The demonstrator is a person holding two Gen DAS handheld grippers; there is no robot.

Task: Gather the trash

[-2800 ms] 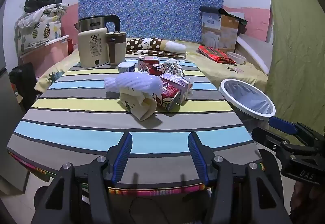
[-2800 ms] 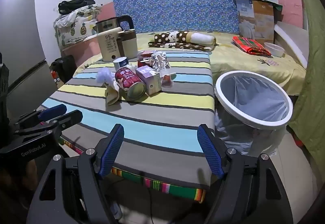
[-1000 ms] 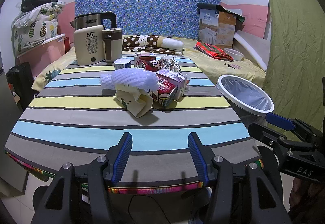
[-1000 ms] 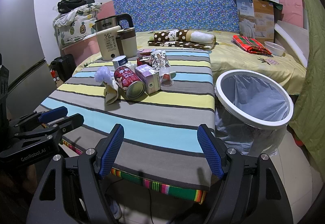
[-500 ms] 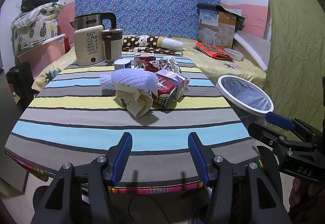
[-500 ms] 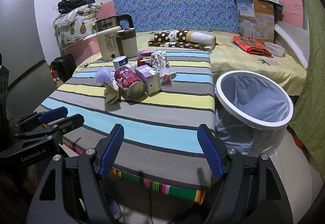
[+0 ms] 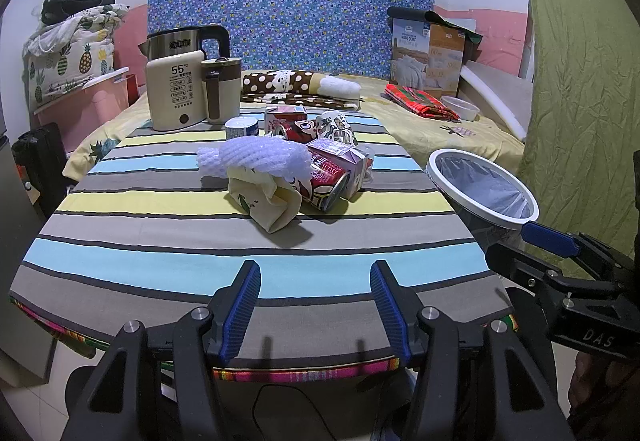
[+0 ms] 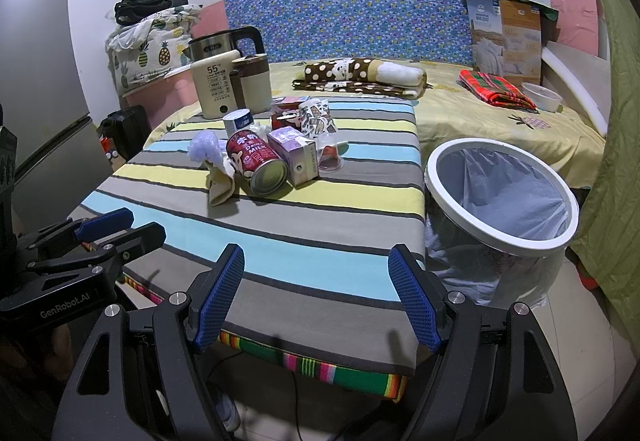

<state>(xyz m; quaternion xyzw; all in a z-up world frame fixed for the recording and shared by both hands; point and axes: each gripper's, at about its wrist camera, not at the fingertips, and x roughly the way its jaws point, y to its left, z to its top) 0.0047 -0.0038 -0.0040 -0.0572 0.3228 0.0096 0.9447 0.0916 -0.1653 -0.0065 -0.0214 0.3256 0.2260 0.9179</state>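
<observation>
A heap of trash lies mid-table on the striped cloth: a white foam net, a crumpled cream bag, a red milk can on its side, a purple carton, a patterned paper cup and a small clear cup. A white-rimmed bin with a liner stands right of the table; it also shows in the left wrist view. My left gripper is open and empty over the near table edge. My right gripper is open and empty over the near right corner.
A cream kettle and a brown-lidded mug stand at the table's far left, with a small tin near them. A bed with a rolled dotted blanket lies behind. A green curtain hangs right. A fridge stands left.
Both views have shifted only slightly. Both grippers stay open and the trash has not moved.
</observation>
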